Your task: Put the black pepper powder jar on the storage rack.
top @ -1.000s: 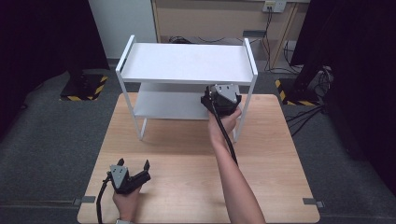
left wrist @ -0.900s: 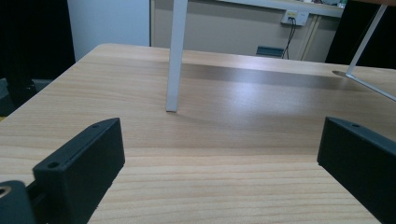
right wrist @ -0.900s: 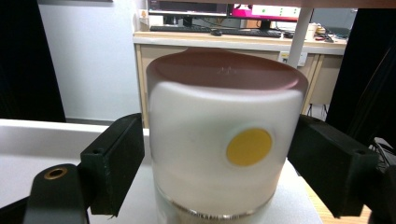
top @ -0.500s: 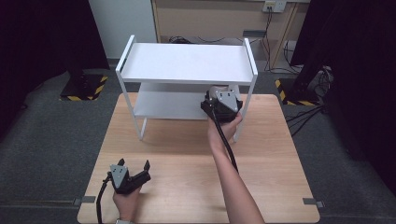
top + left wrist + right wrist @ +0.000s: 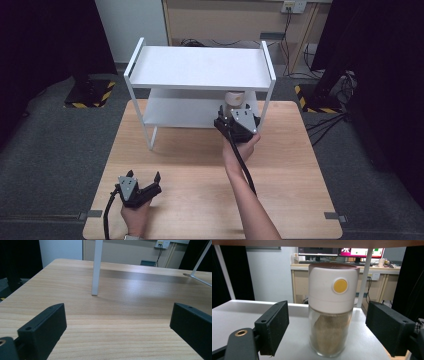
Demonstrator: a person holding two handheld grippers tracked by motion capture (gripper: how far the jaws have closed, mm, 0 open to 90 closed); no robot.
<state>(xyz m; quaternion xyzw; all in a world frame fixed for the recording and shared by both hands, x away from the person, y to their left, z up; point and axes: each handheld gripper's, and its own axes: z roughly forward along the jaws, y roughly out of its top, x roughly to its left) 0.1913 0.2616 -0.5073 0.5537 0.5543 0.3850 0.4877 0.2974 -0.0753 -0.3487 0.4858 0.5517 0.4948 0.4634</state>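
A glass jar (image 5: 233, 98) with a white cap and a yellow button stands upright on the lower board (image 5: 180, 112) of a white two-tier shelf (image 5: 200, 67). It holds brownish powder. My right gripper (image 5: 236, 117) sits just in front of it at the shelf's right front. In the right gripper view the jar (image 5: 332, 312) stands between the jaws of the right gripper (image 5: 329, 325), which is open, with a gap on each side. My left gripper (image 5: 144, 176) rests open on the wooden table (image 5: 190, 165) near its front left, with nothing between its jaws.
The shelf stands on the far half of the table, and its top board is bare. In the left gripper view a white shelf leg (image 5: 97, 267) rises from the table well ahead of my left gripper (image 5: 120, 322). A wall with desks and cables lies beyond.
My right gripper has drawn back from under the shelf toward the person, and the jar now shows beyond it on the lower board. The left gripper has not moved.
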